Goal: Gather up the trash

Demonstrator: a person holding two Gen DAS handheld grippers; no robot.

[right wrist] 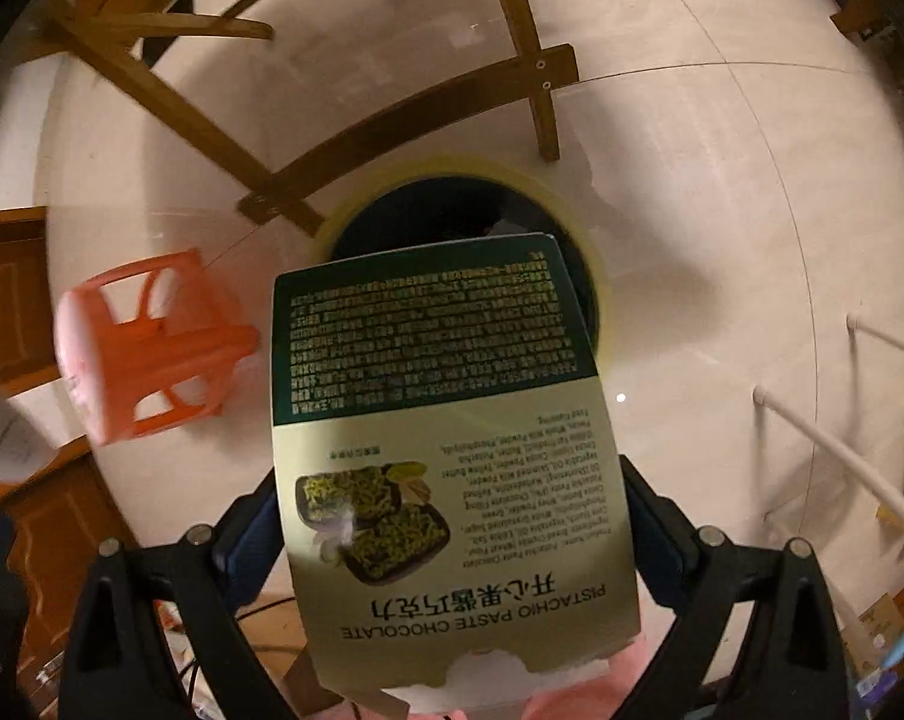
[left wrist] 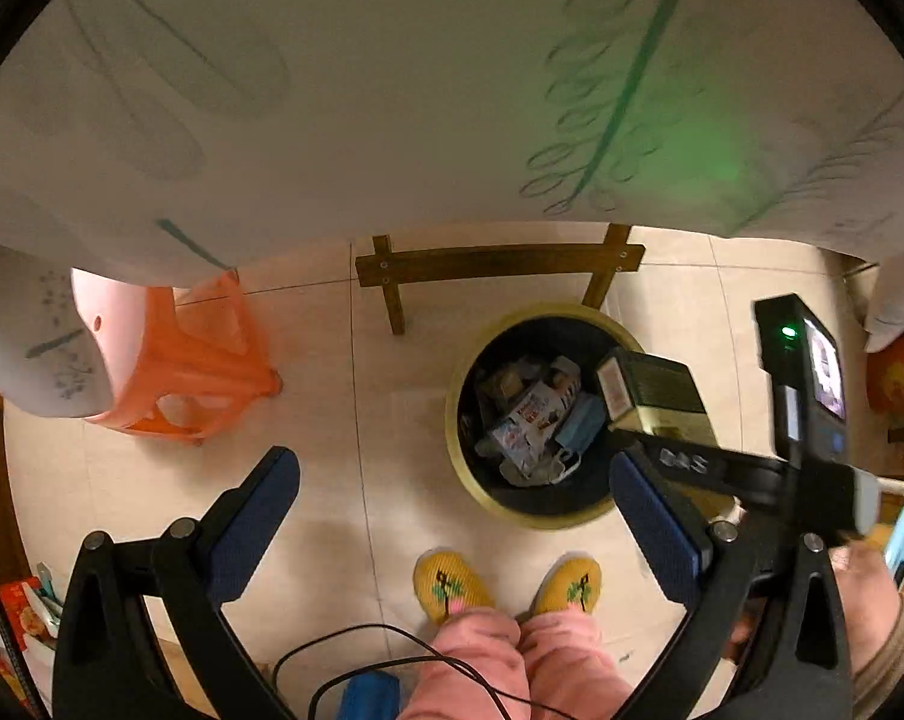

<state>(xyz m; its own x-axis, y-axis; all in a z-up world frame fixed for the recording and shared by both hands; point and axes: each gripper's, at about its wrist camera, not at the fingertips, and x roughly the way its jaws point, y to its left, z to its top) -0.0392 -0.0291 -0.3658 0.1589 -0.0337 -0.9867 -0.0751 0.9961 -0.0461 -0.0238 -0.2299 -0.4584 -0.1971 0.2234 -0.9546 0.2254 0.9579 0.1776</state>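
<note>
Chocolate box (right wrist: 446, 456), flat green-and-gold printed cardboard, sits clamped between your right gripper (right wrist: 452, 516) fingers, held over the round yellow-rimmed trash bin (left wrist: 469, 480) full of wrappers. Your left gripper (left wrist: 452, 510) hangs spread wide, empty, above pale floor tiles (left wrist: 332, 420) near an orange plastic stool (left wrist: 200, 360).

Both cams down, sharing bin (left wrist: 514, 498)

Bin (left wrist: 469, 480) stands on floor before slippers (left wrist: 452, 585); stool (left wrist: 200, 372) to its left, box (left wrist: 655, 396) over its right rim (wrappers (left wrist: 529, 420) inside).
</note>
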